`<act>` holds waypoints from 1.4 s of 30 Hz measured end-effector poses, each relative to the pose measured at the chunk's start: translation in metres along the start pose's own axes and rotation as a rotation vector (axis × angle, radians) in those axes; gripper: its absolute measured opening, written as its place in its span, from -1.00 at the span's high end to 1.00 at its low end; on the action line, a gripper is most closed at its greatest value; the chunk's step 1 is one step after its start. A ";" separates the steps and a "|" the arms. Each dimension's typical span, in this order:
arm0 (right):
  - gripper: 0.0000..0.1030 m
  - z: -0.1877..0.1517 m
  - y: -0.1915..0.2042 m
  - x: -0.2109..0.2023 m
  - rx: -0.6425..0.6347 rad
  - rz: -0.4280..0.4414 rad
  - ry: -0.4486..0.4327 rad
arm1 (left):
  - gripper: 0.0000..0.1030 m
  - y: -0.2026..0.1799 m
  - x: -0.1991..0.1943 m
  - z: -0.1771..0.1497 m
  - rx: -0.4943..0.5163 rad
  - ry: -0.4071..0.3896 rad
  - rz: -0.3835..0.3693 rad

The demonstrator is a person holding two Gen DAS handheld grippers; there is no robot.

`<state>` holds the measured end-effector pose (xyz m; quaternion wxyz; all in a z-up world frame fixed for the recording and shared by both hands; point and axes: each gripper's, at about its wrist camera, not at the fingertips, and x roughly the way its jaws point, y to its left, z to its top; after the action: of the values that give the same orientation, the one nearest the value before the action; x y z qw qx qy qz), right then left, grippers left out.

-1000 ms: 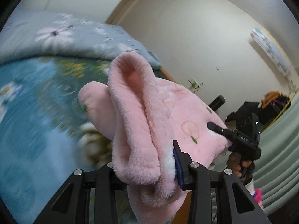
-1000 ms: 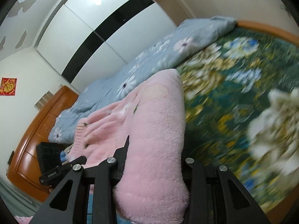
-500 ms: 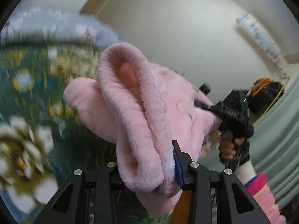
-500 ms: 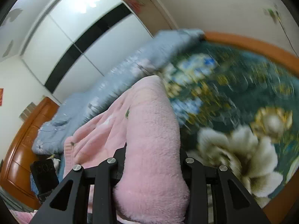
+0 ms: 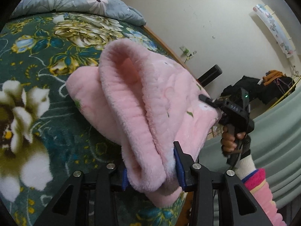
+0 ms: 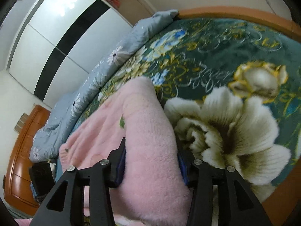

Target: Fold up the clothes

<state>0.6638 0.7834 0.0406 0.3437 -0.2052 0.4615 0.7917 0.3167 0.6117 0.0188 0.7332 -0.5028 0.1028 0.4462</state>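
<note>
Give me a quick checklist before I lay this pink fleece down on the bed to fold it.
1. Left gripper clamped on the pink fleece garment: ok.
2. Right gripper clamped on it: ok.
3. Garment stretched flat between the grippers: not ok, it hangs bunched in thick folds.
4. Floral bedspread free of things where it shows: ok.
5. Grey quilt pushed aside to the bed's edge: ok.
6. Sleeves or hem lined up: cannot tell.

Black hand-held gripper (image 5: 151, 171); pink striped sleeve (image 5: 260, 190)

Pink fleece garment (image 5: 150, 101) w/ small leaf prints, bunched in thick folds, held up over floral bedspread.
</note>
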 end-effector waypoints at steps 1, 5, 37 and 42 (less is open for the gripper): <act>0.08 0.001 -0.001 -0.004 0.008 -0.016 -0.012 | 0.16 0.002 -0.004 -0.003 0.012 0.003 0.004; 0.08 -0.001 0.001 -0.039 0.000 -0.106 -0.102 | 0.13 -0.007 -0.037 0.000 0.104 -0.076 0.097; -0.11 -0.099 0.113 -0.033 -0.243 -0.347 -0.141 | -0.07 -0.070 -0.006 -0.026 0.330 -0.028 0.284; -0.12 -0.149 0.133 -0.030 -0.204 -0.346 -0.179 | -0.07 -0.069 -0.019 -0.056 0.351 -0.031 0.328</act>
<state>0.5882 0.5983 0.0655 0.4915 -0.2439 0.3046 0.7786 0.3745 0.5478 0.0479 0.7286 -0.3372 0.2478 0.5423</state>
